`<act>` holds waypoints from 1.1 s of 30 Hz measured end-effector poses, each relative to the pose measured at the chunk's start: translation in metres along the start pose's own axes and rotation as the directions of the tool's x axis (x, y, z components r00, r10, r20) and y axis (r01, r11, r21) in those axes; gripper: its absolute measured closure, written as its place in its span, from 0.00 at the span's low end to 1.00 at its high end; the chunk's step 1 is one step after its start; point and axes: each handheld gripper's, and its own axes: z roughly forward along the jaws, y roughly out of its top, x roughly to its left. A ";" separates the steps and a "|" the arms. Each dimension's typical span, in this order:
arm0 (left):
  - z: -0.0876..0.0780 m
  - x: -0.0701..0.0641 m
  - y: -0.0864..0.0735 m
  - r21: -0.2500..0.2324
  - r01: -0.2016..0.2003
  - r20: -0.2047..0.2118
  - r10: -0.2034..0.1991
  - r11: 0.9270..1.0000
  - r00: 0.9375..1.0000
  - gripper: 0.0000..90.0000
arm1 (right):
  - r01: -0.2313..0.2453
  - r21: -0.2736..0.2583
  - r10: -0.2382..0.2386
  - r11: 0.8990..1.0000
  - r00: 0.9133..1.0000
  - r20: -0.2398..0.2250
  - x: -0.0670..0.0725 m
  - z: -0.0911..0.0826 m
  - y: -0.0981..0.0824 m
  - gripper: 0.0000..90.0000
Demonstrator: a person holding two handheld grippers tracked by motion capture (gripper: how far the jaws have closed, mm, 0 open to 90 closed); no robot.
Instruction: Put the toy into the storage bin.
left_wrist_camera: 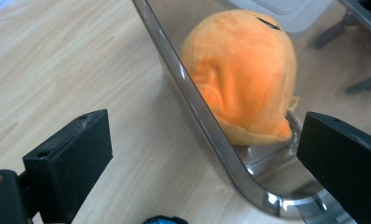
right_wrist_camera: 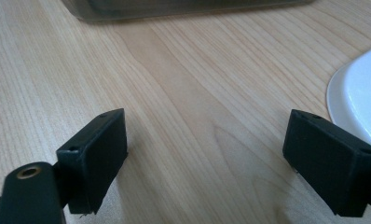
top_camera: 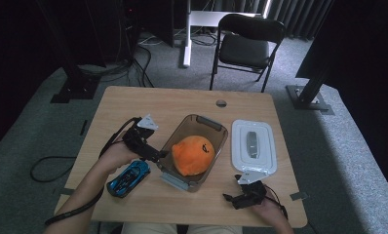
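The left gripper (top_camera: 155,155) is hovering with its jaws spread wide, straddling the near long wall of the smoky plastic container (left_wrist_camera: 207,126); one jaw is sitting outside over the worktop (top_camera: 133,105), the other reaching inside. The orange plush toy (left_wrist_camera: 242,70) is lying in the container just ahead of this gripper, which is far nearer it than the right gripper (top_camera: 237,197), released and resting low beside the white lid (top_camera: 253,146). The blue toy car (top_camera: 128,178) seems to be lying just behind the left gripper.
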 end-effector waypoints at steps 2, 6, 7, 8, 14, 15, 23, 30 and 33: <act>-0.002 0.000 -0.004 -0.005 0.005 -0.003 -0.005 1.000 1.000 0.04 | -0.001 0.000 0.001 1.000 1.000 0.000 0.000 0.000 0.000 0.15; -0.003 0.000 -0.014 -0.004 0.012 -0.011 -0.012 1.000 1.000 0.04 | -0.003 -0.001 0.003 1.000 1.000 -0.001 0.000 0.000 0.000 0.15; -0.003 0.000 -0.017 -0.006 0.019 -0.013 -0.019 1.000 1.000 0.04 | -0.005 0.000 0.005 1.000 1.000 -0.001 0.000 0.000 0.000 0.15; -0.003 0.000 -0.019 -0.004 0.021 -0.013 -0.021 1.000 1.000 0.04 | -0.005 0.001 0.005 1.000 1.000 0.000 0.000 0.000 0.000 0.15; -0.006 0.000 -0.032 -0.010 0.033 -0.024 -0.033 0.999 0.999 0.04 | -0.003 0.000 0.003 1.000 1.000 0.001 0.000 0.000 0.000 0.15; -0.006 0.000 -0.034 -0.009 0.033 -0.026 -0.034 0.999 0.999 0.04 | -0.002 0.000 0.002 1.000 1.000 0.002 0.000 0.000 0.000 0.15; -0.009 0.000 -0.050 -0.022 0.055 -0.044 -0.056 0.998 0.997 0.04 | -0.004 0.000 0.004 1.000 1.000 0.001 0.000 0.000 0.000 0.15; -0.010 -0.002 -0.065 -0.038 0.076 -0.051 -0.078 0.996 0.996 0.04 | -0.003 0.000 0.003 1.000 1.000 0.002 0.000 0.000 0.000 0.15; -0.009 -0.002 -0.071 -0.035 0.081 -0.053 -0.083 0.996 0.995 0.04 | -0.003 0.001 0.003 1.000 1.000 0.002 0.000 0.000 0.000 0.15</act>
